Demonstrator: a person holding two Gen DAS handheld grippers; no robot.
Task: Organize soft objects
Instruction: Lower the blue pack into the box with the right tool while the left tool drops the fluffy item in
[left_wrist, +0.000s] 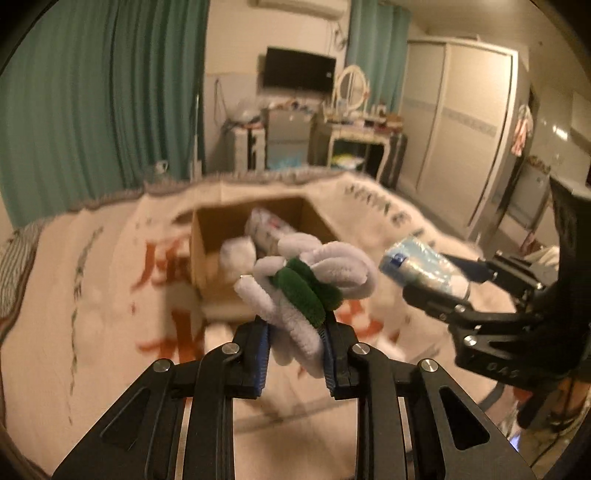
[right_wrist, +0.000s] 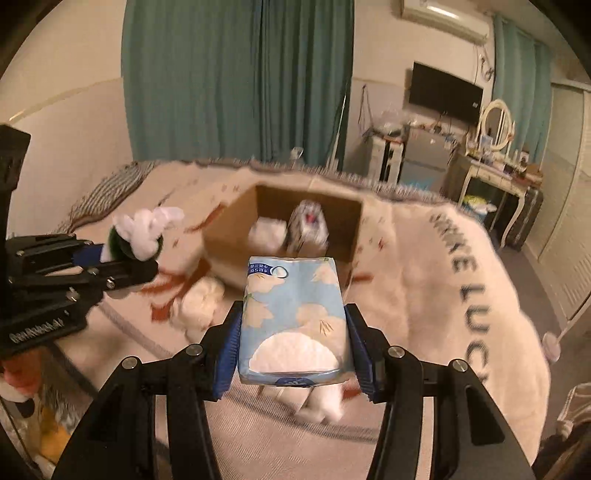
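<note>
Left tongs (left_wrist: 295, 347) are clamped on a white fuzzy flower (left_wrist: 314, 280) with green loops, gripped low at its stem end; the petals stick up free above the pads. Right tongs (right_wrist: 293, 350) are clamped on a pale blue tissue pack (right_wrist: 293, 317), pads on its two long sides near the back half. Both items hang in the air over the bed (right_wrist: 424, 280), short of the cardboard box (right_wrist: 229, 229).

The box sits open on the bed cover; inside are a white fluffy lump and a printed pack, details blurred. Another white fluffy thing (right_wrist: 201, 302) lies on the cover just outside the box, near its front-left corner.

Handling, my read:
- Flower: very light, squashy, probably wire-cored. Grip the bundled base, not the petals; they'd bend or slip out.
- Tissue pack: light, soft, slick plastic film. Side squeeze deforms it; hold mid-body across the narrow width, firmly enough that the film doesn't slide.
- Neither is fragile; dropping into the box should be fine.

Writing:
- Bed cover has dark letters, roughly "LUC…" readable, the rest blurred; red characters on the other side, not legible.
- Tissue pack has small print at the top edge, unreadable.
- Left tool body carries white lettering, too small to read.
</note>
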